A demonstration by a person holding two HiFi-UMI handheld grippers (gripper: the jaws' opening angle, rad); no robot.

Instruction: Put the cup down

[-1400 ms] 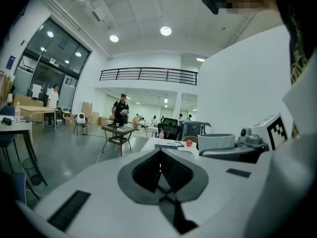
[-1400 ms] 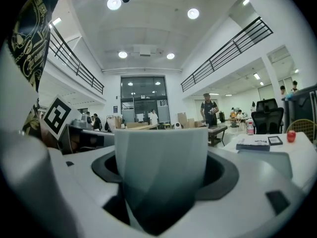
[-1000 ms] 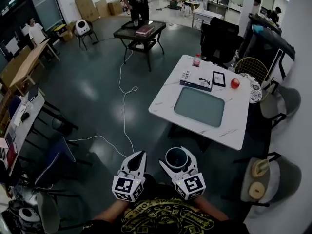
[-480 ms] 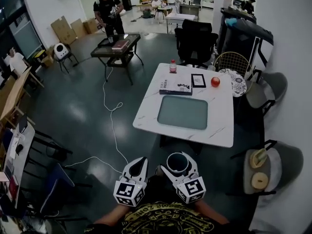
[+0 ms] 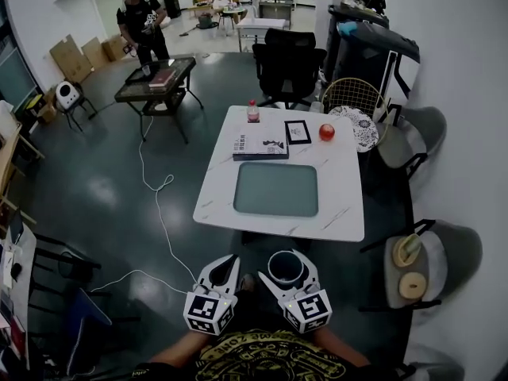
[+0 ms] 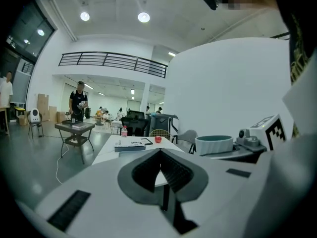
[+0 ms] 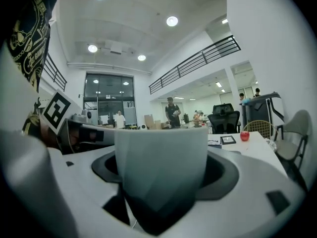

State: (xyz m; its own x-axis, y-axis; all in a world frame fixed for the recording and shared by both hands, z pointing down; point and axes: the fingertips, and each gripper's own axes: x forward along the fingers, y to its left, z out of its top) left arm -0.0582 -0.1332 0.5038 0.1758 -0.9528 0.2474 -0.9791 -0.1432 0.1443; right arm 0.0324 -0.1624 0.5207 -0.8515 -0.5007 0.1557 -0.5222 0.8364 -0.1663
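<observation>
Just ahead of your fingers lies the table's [image 5: 341, 213] near edge, with bare marble around its grey tray [image 5: 276, 189] and open floor [image 5: 119, 189] to the left. The cup [image 7: 161, 170] stands upright, mouth up, clamped between the fingers of your right gripper [image 5: 287, 259]. Beside it, the fingers of your left gripper [image 5: 228, 262] are closed on nothing.
</observation>
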